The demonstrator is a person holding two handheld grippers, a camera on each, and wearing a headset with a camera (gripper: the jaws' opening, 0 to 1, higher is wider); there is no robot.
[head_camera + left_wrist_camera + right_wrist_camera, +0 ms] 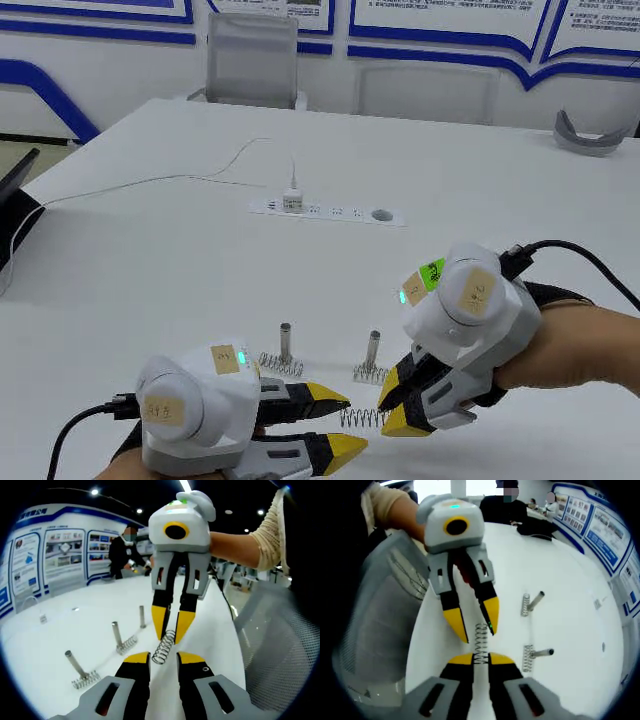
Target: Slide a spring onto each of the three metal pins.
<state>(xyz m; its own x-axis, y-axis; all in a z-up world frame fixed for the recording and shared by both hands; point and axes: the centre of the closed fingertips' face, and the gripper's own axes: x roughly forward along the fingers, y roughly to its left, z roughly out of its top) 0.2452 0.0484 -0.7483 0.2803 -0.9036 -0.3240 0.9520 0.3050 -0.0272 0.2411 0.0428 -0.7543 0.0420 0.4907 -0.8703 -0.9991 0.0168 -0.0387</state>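
1. White counter [150, 250] in a meeting room with blue-trimmed wall boards. A power strip [330, 211] lies across its middle, and my work sits at the near edge.
2. Three pins stand upright in a row: the near pin [75, 662], the middle pin [116, 632] and the far pin [142, 616].
3. As I read it, none of them wears a spring yet. One loose spring [85, 680] lies on its side at the foot of the near pin. A second loose spring [128, 643] lies the same way against the middle pin. The far pin's foot looks bare.
4. The third spring [164, 647] looks lifted off the counter. It hangs between my two grippers, nearer to me than the pins.
5. My right gripper [481, 660] has its fingers closed on one end of that spring. My left gripper [164, 659] has its fingers apart around the other end, and I cannot tell whether they touch the coils.
6. I judge the task barely started. One spring is picked up and being lined up, and all three are yet to be slid over a pin. The far pin seems the likely first target, since it has no spring beside it.
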